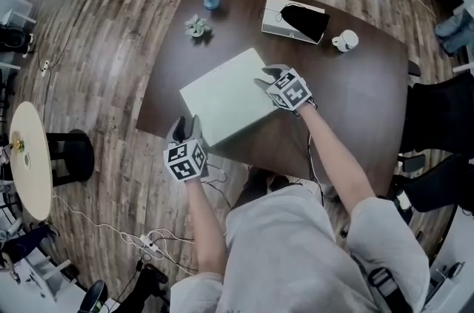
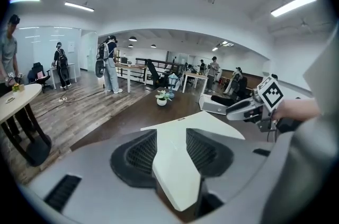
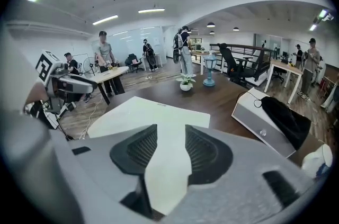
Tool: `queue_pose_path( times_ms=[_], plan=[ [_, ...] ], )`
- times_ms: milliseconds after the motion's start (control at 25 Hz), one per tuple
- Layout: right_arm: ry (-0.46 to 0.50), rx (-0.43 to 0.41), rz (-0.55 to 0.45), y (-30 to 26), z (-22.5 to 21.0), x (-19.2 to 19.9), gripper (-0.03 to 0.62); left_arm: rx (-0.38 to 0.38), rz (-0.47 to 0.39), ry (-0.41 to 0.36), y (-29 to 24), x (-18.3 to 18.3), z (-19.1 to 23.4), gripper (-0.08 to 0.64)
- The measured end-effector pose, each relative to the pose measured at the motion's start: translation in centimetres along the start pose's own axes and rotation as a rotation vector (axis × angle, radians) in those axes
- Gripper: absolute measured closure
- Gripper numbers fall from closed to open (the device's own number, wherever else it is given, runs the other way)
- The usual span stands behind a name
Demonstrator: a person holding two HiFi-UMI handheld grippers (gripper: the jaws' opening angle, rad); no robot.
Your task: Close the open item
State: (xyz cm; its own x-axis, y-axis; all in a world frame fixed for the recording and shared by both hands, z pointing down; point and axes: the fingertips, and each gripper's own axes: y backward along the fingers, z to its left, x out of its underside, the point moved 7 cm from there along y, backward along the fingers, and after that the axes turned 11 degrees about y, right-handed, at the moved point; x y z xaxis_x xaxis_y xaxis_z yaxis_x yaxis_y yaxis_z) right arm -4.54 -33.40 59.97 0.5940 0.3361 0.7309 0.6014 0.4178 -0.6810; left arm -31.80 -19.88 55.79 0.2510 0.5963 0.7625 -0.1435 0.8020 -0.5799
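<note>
Head view: left gripper (image 1: 183, 128) and right gripper (image 1: 267, 74), jaws apart and empty, sit over opposite corners of the pale case (image 1: 222, 93).

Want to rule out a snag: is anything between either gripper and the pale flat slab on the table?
Nothing visible. The left gripper sits at the near corner of the slab, the right gripper at its right edge; box, mug and plant stand apart at the far side.
</note>
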Motion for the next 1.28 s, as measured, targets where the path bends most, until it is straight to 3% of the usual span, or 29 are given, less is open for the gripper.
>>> queue_pose_path(
  times_ms=[160, 360, 680, 1280],
  plan=[
    [-0.027, 0.016, -0.070, 3.2, 2.5, 0.4, 0.422, 0.010, -0.026, 0.032, 2.3, 1.0, -1.8, 0.396],
    [0.016, 0.008, -0.089, 5.2, 5.3, 0.9, 0.422, 0.040, -0.066, 0.078, 4.3, 1.7, -4.6, 0.396],
    [-0.140, 0.056, -0.257, 10.7, 9.6, 0.8, 0.423, 0.043, -0.123, 0.132, 7.9, 3.7, -8.0, 0.396],
    [-0.136, 0.097, -0.310, 16.4, 13.4, 5.0, 0.423, 0.049, -0.154, 0.085, 11.5, 8.0, -13.2, 0.396]
  ],
)
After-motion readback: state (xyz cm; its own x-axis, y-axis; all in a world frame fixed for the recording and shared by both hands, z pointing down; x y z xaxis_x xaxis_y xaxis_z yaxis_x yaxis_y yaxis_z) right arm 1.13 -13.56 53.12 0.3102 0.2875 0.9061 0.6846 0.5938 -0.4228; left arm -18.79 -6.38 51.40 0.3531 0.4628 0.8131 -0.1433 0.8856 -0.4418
